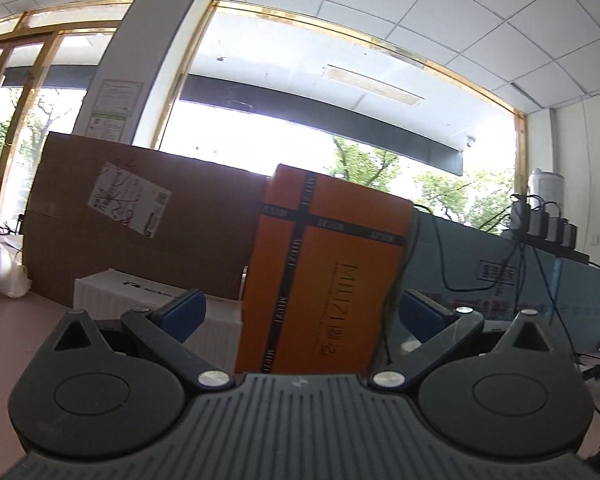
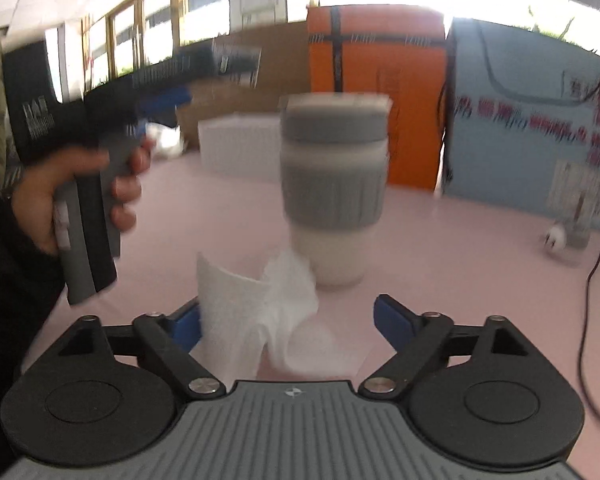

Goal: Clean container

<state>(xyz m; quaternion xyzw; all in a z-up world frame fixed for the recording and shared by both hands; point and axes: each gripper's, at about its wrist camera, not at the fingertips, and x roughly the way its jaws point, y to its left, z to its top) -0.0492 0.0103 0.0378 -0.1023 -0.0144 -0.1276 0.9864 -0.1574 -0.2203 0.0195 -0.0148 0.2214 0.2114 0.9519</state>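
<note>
A white cup (image 2: 334, 192) with a grey lid and grey sleeve stands upright on the pink table (image 2: 440, 264), just ahead of my right gripper (image 2: 288, 320). That gripper is open, and a crumpled white paper towel (image 2: 256, 312) lies between its blue fingers, against the left one; it is not clamped. My left gripper (image 1: 300, 312) is open and empty, held up and pointing at the boxes. The cup is not in the left wrist view. The left gripper also shows in the right wrist view (image 2: 160, 96), held in a hand at the left, raised above the table.
An orange box (image 1: 324, 272) stands at the back of the table, also in the right wrist view (image 2: 380, 92). A brown cardboard box (image 1: 140, 224), a white box (image 1: 148, 308) and a light blue board (image 2: 532, 120) with cables flank it. A small glass (image 2: 576, 228) stands at far right.
</note>
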